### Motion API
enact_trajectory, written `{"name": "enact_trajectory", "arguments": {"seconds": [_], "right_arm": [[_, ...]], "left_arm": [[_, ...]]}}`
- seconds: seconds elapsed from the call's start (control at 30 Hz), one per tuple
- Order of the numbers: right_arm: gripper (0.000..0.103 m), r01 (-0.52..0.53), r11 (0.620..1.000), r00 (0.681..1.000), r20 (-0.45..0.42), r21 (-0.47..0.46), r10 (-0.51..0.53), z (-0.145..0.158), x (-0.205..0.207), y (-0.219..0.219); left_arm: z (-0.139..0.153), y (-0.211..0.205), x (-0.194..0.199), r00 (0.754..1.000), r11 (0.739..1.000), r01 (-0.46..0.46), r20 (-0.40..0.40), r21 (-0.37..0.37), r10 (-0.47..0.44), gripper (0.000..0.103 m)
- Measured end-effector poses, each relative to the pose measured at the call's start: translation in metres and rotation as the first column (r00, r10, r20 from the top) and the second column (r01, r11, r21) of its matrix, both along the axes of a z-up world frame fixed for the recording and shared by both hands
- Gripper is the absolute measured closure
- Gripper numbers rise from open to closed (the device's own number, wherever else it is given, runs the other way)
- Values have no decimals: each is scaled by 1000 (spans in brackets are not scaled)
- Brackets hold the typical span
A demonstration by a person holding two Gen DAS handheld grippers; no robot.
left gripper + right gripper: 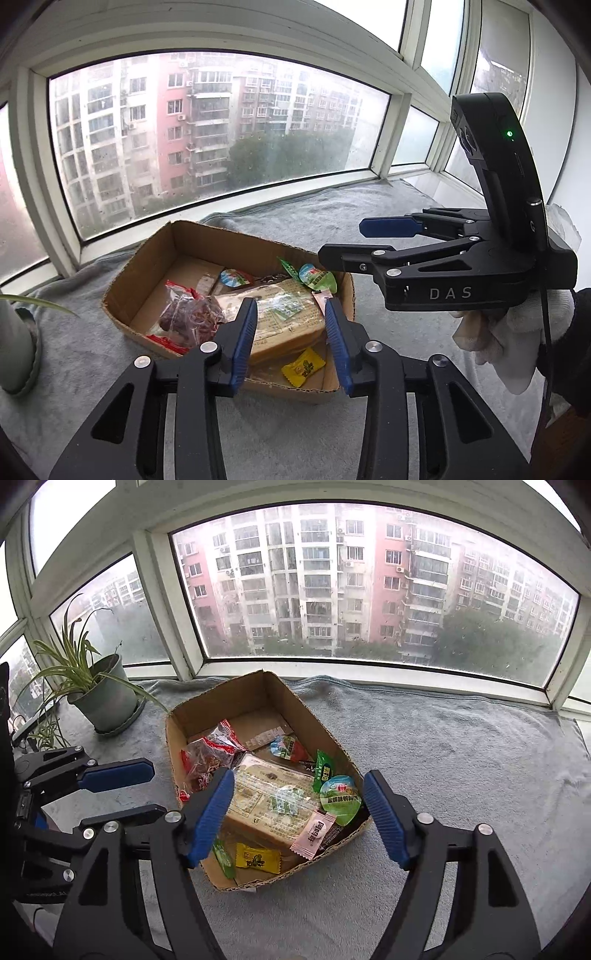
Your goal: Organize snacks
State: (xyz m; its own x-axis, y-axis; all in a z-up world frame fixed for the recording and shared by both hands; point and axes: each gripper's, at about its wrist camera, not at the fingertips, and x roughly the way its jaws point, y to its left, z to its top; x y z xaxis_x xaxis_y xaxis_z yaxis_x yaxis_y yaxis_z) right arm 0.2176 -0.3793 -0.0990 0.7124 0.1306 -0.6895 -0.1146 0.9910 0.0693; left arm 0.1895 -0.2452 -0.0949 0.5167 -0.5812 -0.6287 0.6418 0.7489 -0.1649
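Right wrist view: cardboard box [258, 701] sits on a grey blanket [461, 757] along the window ledge, flaps gone, open on top. Snacks are all inside it, none seen loose on the blanket, so the gathering step looks done or close to done; any sorting within the box is left, as the contents lie in a loose heap. Largest item is a clear-wrapped loaf of bread [273, 805], lying flat in the near half. Beside it a red bag of dried fruit [207, 760] towards the left wall, two round jelly cups [340, 799], a green sachet [322, 770], a pink sachet [316, 834] leaning on the near-right wall, a yellow candy [258, 856] on the floor near the front. Far half of the box is mostly bare.

Right gripper [295, 819] hangs above the box, jaws wide, nothing between them. Left gripper [290, 343] is part-open, narrower, also empty, over the loaf. Potted plant [103, 694] stands left of the box, well apart
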Motion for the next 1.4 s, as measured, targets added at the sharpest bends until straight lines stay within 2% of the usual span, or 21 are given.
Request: {"name": "enact_trajectory", "arguments": {"seconds": [0.1, 0.17, 0.23, 0.33, 0.53, 0.83, 0.93, 1.03, 1.27, 1.4], "right_arm": [[20, 21, 1000, 1000, 22, 8, -22, 7, -8, 0], [19, 39, 999, 999, 30, 10, -39, 12, -14, 0], [16, 47, 999, 998, 41, 18, -48, 16, -20, 0], [6, 72, 997, 995, 65, 14, -73, 22, -28, -1], [5, 121, 992, 989, 83, 26, -123, 28, -39, -6], [5, 131, 988, 982, 128, 87, -141, 52, -74, 4], [5, 128, 988, 979, 145, 90, -140, 59, -90, 14], [0, 120, 988, 977, 164, 93, -134, 65, -106, 24], [0, 149, 986, 969, 191, 73, -160, 66, -144, 46], [0, 164, 985, 965, 197, 59, -172, 64, -164, 58]], "left_arm": [[4, 6, -2, 1000, 1000, -15, -4, -7, 15, 65], [7, 11, -4, 1000, 1000, -26, -7, -10, 26, 55], [10, 16, -7, 999, 999, -44, 1, -6, 44, 52], [14, 23, -10, 998, 998, -60, -2, -8, 60, 43], [19, 33, -10, 993, 994, -114, -11, -4, 114, 32], [39, 55, -23, 977, 977, -213, 3, 4, 213, 30], [48, 64, -34, 971, 972, -237, 19, -2, 237, 21], [55, 72, -47, 967, 968, -251, 36, 0, 251, 21], [63, 92, -80, 953, 955, -296, 70, 17, 294, 21], [61, 105, -95, 946, 947, -320, 60, 19, 318, 21]]}}
